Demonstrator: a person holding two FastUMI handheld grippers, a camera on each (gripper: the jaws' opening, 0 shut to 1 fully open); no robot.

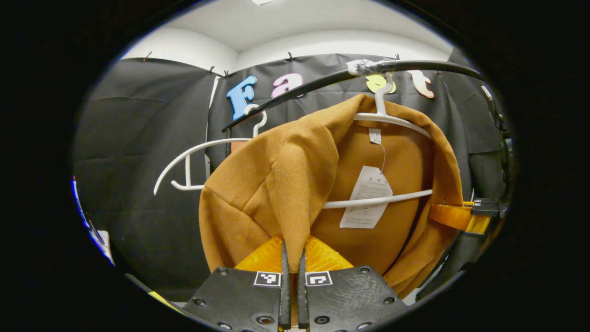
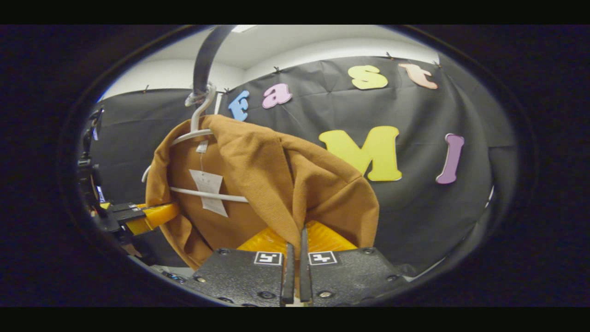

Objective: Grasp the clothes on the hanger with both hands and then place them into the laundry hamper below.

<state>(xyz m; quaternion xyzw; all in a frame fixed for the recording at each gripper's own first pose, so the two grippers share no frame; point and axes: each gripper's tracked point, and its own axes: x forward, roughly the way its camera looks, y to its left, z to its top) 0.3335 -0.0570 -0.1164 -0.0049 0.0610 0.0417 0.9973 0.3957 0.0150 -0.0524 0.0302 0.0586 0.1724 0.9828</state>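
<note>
The brown jacket (image 1: pixel 286 184) hangs on a white hanger (image 1: pixel 392 121) from the black rail (image 1: pixel 415 67). I judge the next step is lifting both shoulders up and off the hanger together, evenly, so it doesn't snag. The left gripper (image 1: pixel 293 263) is clenched on a jacket fold; the right gripper (image 2: pixel 295 251) likewise pinches the opposite shoulder, both pointing level.

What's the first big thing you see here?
A big brown jacket hangs on a white hanger from a dark rail, with a paper tag dangling inside. Each gripper pinches a fold of its front edge: the left gripper and the right gripper. A second white hanger hangs bare further along.
</note>
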